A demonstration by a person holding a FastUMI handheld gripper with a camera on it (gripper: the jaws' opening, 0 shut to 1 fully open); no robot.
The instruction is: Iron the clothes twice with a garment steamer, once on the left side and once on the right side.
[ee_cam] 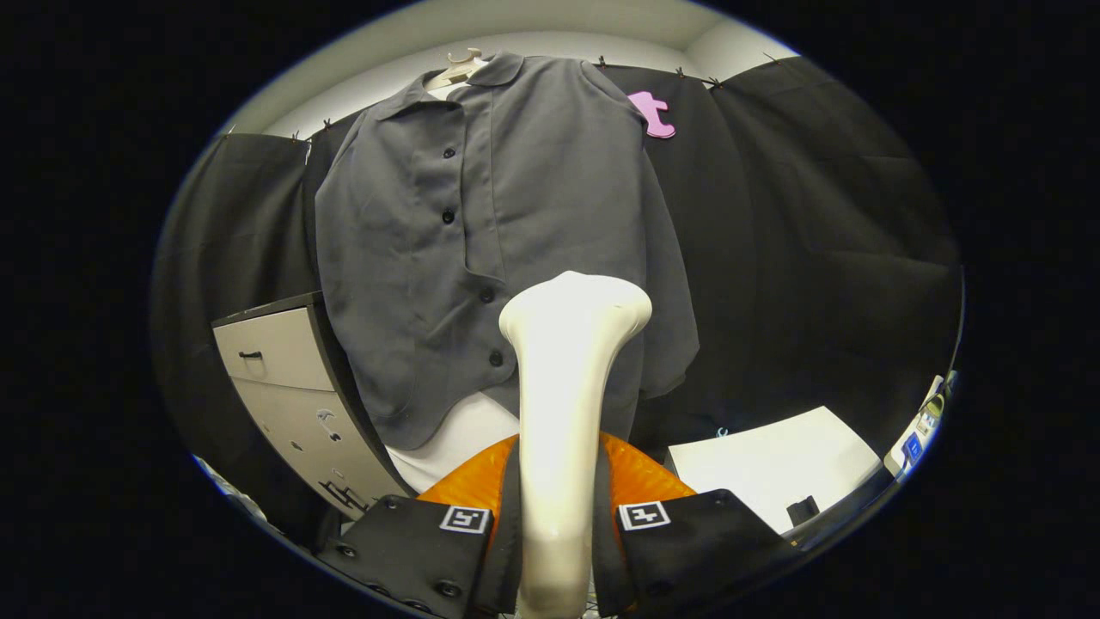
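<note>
A dark grey button-up shirt (481, 232) hangs on a pale hanger (460, 69) in front of the black cloth wall. A cream-white garment steamer (567, 387) stands upright between my fingers, its handle clamped from both sides by my gripper (559, 516). The steamer's wide head (576, 309) points at the lower part of the shirt, right of the button row, close to the cloth or touching it; I cannot tell which. A white garment (455, 434) shows under the shirt's hem.
A grey drawer cabinet (284, 387) stands left of the shirt, below its sleeve. A white table top (773, 468) lies to the right, with a small dark object (803, 510) on its near part.
</note>
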